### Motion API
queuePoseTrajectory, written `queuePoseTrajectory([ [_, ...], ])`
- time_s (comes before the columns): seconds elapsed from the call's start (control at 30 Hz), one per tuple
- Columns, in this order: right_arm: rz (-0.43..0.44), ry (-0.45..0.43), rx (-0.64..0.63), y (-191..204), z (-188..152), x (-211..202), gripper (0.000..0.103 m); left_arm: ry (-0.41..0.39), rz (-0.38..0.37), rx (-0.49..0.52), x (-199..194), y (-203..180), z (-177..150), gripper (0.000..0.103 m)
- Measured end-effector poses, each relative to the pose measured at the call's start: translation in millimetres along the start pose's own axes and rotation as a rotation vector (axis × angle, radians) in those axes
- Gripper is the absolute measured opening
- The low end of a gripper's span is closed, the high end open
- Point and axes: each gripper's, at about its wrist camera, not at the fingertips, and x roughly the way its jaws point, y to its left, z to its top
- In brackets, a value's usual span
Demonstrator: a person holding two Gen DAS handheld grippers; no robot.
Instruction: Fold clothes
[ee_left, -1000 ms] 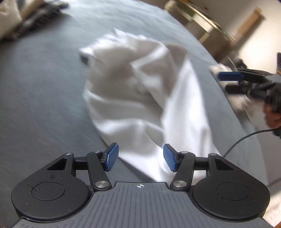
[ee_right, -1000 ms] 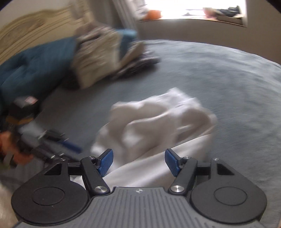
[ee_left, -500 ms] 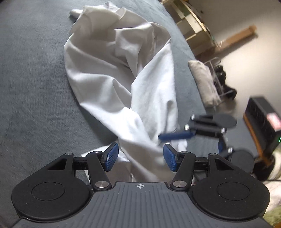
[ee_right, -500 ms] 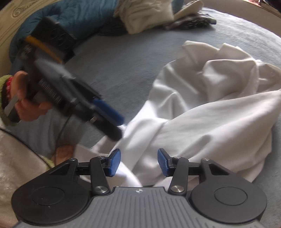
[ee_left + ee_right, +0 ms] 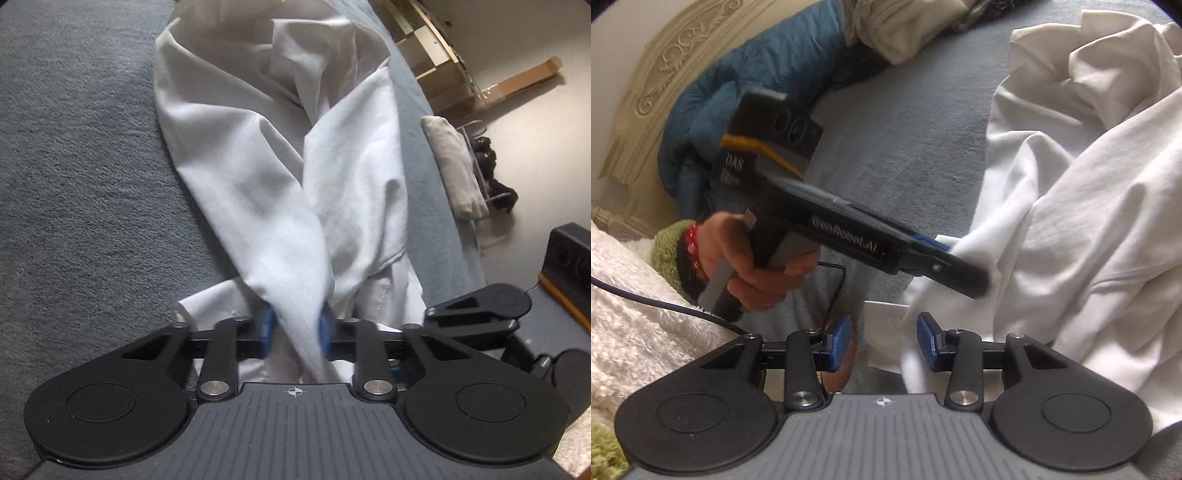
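Left gripper (image 5: 294,334), jaws closing, blue pads clamped on a bunched fold of the white shirt (image 5: 266,155). Right gripper (image 5: 882,343): jaws closing but apart, a shirt edge hangs between the pads w/o being pinched. Seen from the right cam, a hand (image 5: 746,266) in a green cuff grips the left gripper's handle, a cable trailing from it.

Shirt lies crumpled on a grey bed (image 5: 81,177), running from the near edge toward the far side, close to the bed's right edge. At the bed's head: blue duvet (image 5: 768,81), beige cloth pile (image 5: 908,33), carved cream headboard (image 5: 668,66). Beyond the right edge: pale floor, wooden shelving (image 5: 436,55), a rack w/ a beige cloth (image 5: 454,166), a black box (image 5: 569,258).
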Motion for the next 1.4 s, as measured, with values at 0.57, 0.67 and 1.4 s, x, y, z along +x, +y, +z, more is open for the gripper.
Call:
queuePoseTrajectory([
  [0.57, -0.229, -0.104, -0.045, -26, 26, -15, 0.046, -0.233, 0.517, 0.187, -125, 51, 60, 0.006],
  [0.67, -0.271, -0.099, -0.141, -11, 28, -11, 0.049, -0.226, 0.594, 0.108, -124, 77, 74, 0.026],
  [1.4, -0.472, 0.094, -0.564, 30, -6, 76, 0.011, -0.270, 0.502, 0.144, -63, 54, 53, 0.037],
])
